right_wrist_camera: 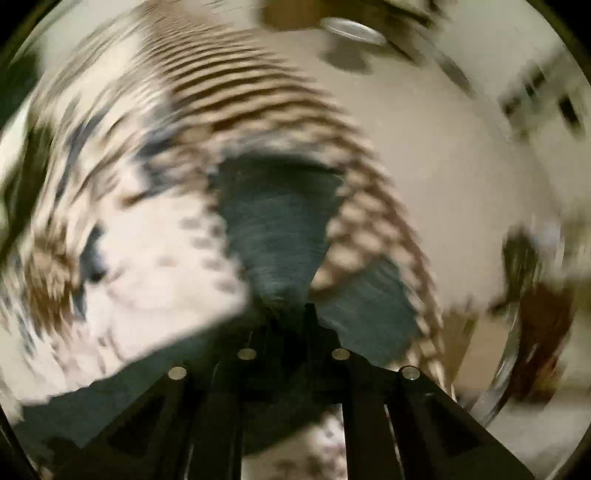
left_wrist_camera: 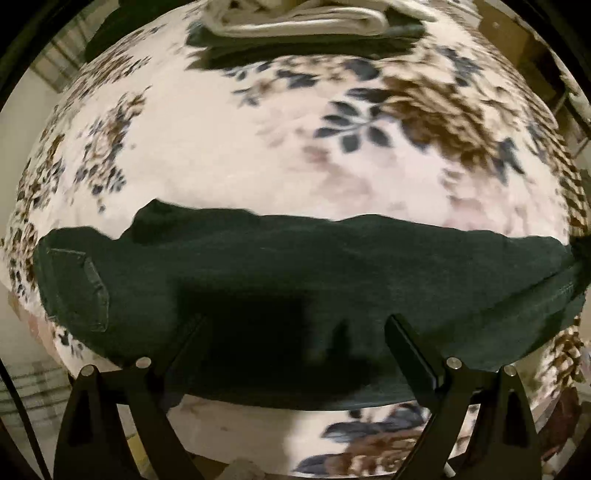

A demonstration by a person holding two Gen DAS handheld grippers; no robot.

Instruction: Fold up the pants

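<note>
Dark green pants [left_wrist_camera: 280, 280] lie in a long band across a floral blanket [left_wrist_camera: 229, 155], a back pocket [left_wrist_camera: 85, 288] at the left end. My left gripper [left_wrist_camera: 295, 325] is open just above the pants' near edge, with nothing between its fingers. In the blurred right wrist view, my right gripper [right_wrist_camera: 291, 314] is shut on a fold of the dark pants [right_wrist_camera: 273, 221], which stretch away from the fingertips over the blanket [right_wrist_camera: 147, 258].
A stack of folded clothes, white on dark [left_wrist_camera: 295, 22], sits at the blanket's far edge. The bed's edge drops to a pale floor [right_wrist_camera: 461, 166] on the right. A round metal object [right_wrist_camera: 351, 31] is far off.
</note>
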